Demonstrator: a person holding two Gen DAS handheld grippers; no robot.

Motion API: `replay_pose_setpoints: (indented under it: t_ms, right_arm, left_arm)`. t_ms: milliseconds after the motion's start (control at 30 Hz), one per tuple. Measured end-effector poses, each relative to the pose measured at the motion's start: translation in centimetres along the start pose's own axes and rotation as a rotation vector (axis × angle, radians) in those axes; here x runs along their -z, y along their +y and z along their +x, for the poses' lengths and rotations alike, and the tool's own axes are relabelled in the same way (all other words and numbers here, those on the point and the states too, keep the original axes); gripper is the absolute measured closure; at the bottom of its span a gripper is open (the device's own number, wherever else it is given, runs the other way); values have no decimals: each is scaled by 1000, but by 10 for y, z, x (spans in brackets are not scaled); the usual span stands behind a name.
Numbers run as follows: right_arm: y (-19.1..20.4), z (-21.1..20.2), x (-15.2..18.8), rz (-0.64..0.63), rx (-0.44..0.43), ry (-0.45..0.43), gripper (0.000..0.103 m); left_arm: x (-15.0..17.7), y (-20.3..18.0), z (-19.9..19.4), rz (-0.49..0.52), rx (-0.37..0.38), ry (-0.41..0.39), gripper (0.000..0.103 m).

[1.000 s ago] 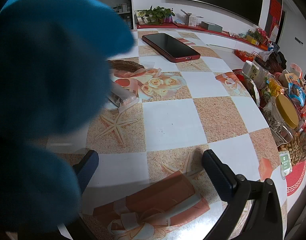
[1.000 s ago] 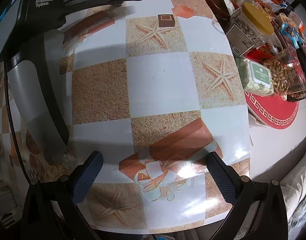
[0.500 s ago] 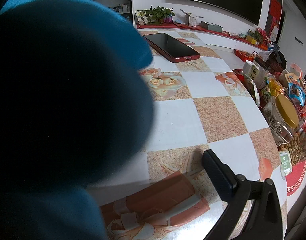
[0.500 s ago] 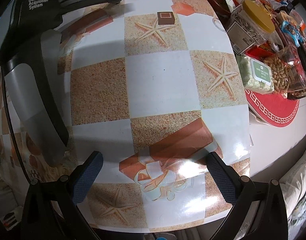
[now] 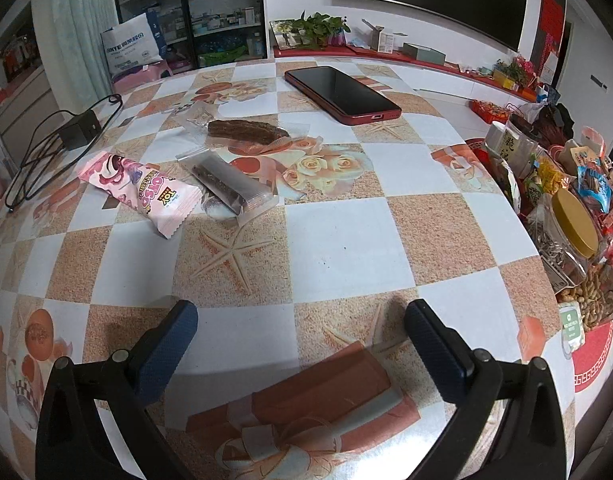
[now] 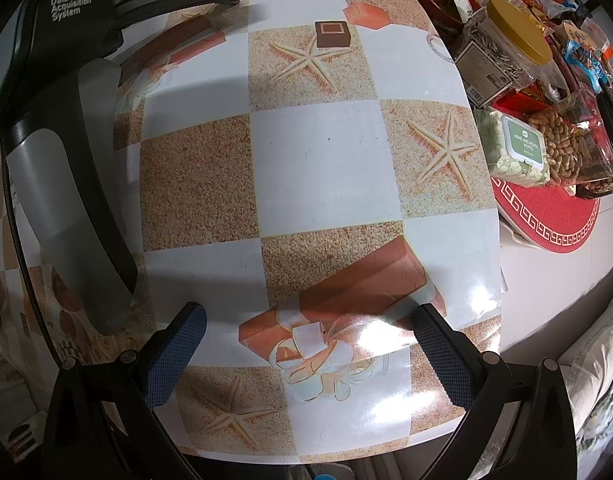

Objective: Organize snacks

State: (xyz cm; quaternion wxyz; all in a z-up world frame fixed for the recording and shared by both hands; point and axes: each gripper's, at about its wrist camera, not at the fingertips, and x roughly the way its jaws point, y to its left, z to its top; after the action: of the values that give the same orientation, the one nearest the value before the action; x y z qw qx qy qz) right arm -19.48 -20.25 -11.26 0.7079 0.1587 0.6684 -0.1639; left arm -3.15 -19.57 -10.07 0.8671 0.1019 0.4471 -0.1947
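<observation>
Three loose snacks are seen on the checkered table (image 5: 346, 240) in the left wrist view, grouped at the left-centre: one pink wrapped snack (image 5: 142, 192), just beside it one dark bar in a clear wrapper (image 5: 230, 184) that touches or nearly touches its right end, and behind that one brown dried piece in clear plastic (image 5: 246, 134). At the far left one black charger with its cable (image 5: 80, 130) is laid near the table edge. One red phone (image 5: 340, 94) is placed face up farther back, apart from the snacks. At the right edge a crowded pile of snack packets and jars (image 5: 566, 208) is gathered, among them one yellow-lidded jar (image 6: 514, 36) and one wipes pack (image 6: 522, 146). The left gripper (image 5: 300, 320) is held wide over bare table, nothing between its fingers. The right gripper (image 6: 308, 324) is likewise spread wide and empty, above a printed gift-box pattern.
</observation>
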Motion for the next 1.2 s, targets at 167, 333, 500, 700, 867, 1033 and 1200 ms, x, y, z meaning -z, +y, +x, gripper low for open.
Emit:
replay_pose_setpoints:
  t_ms: [167, 333, 500, 700, 867, 1033, 1200]
  right_arm:
    - [0, 1, -1, -1, 0, 7, 0]
    - [0, 1, -2, -2, 1, 13, 0]
    - [1, 2, -4, 1, 1, 32, 0]
    - [0, 2, -4, 2, 2, 23, 0]
    - [1, 2, -4, 2, 1, 31, 0]
    - [0, 2, -4, 3, 1, 30, 0]
    - [0, 2, -3, 1, 1, 31, 0]
  left_arm:
    - [0, 0, 0, 0, 0, 0, 0]
    - [0, 0, -1, 1, 0, 0, 0]
    - [0, 0, 0, 1, 0, 0, 0]
    - [0, 0, 0, 1, 0, 0, 0]
    - [-1, 0, -1, 1, 0, 0, 0]
    - [-1, 0, -1, 2, 0, 0, 0]
    - [0, 0, -1, 2, 0, 0, 0]
